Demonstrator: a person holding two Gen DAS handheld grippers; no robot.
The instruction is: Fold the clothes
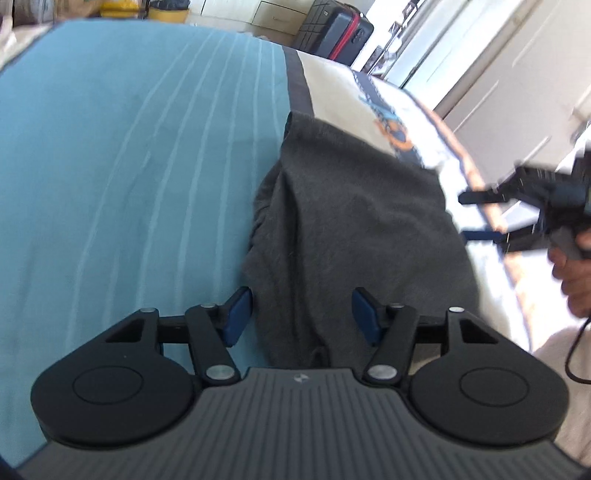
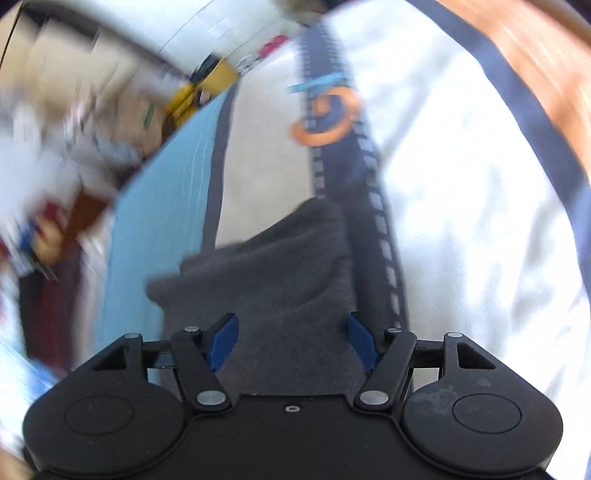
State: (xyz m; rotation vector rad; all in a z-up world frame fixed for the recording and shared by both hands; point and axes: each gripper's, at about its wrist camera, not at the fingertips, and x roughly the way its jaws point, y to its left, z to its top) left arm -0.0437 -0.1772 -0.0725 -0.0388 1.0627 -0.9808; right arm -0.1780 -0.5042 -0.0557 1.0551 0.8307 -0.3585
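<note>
A dark grey garment (image 1: 351, 206) lies folded into a long strip on the bed, across the seam between the teal and the cream cloth. My left gripper (image 1: 302, 295) hovers open over the strip's near end, its blue pads (image 1: 238, 317) apart and pressing on nothing. At the right edge of the left wrist view, a hand (image 1: 576, 273) holds my right gripper (image 1: 463, 216) beside the garment with its fingers spread. The blurred right wrist view shows the right gripper (image 2: 292, 317) open over the garment (image 2: 277, 273), nothing clamped between its pads.
A teal striped bedspread (image 1: 129, 147) covers the left of the bed, beside a cream blanket with an orange and navy print (image 1: 391, 122). A dark suitcase (image 1: 336, 33) and yellow containers (image 1: 162, 13) stand beyond the bed. White cupboard doors (image 1: 517, 74) are on the right.
</note>
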